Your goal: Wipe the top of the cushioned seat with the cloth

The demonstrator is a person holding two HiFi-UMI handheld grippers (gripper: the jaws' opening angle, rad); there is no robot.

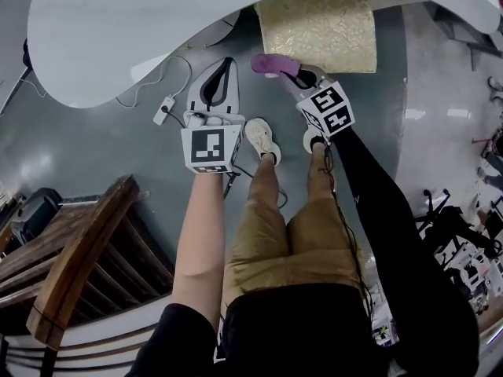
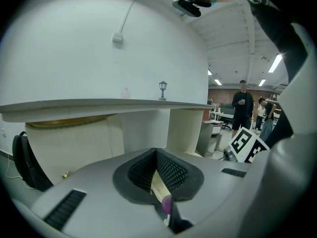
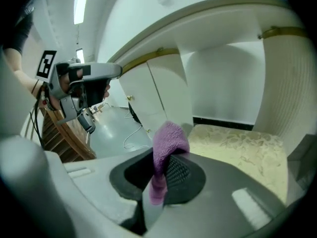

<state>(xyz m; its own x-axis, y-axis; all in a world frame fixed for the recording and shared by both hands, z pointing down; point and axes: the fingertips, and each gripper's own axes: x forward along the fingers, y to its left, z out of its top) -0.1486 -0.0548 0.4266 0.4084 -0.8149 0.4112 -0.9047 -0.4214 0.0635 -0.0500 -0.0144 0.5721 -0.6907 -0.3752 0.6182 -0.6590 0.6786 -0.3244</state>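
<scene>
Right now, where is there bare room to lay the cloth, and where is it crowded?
The top of the cushioned seat is bare all over, up to the overhanging white table; the cloth, clamped in the right gripper, hangs by its near left corner. Left of the seat it is crowded: the left gripper and a white cable.

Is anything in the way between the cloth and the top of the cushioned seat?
Nothing visible. The right gripper holds the cloth at the near edge of the cushioned seat, whose top is bare; the white tabletop overhangs only its far end.
</scene>
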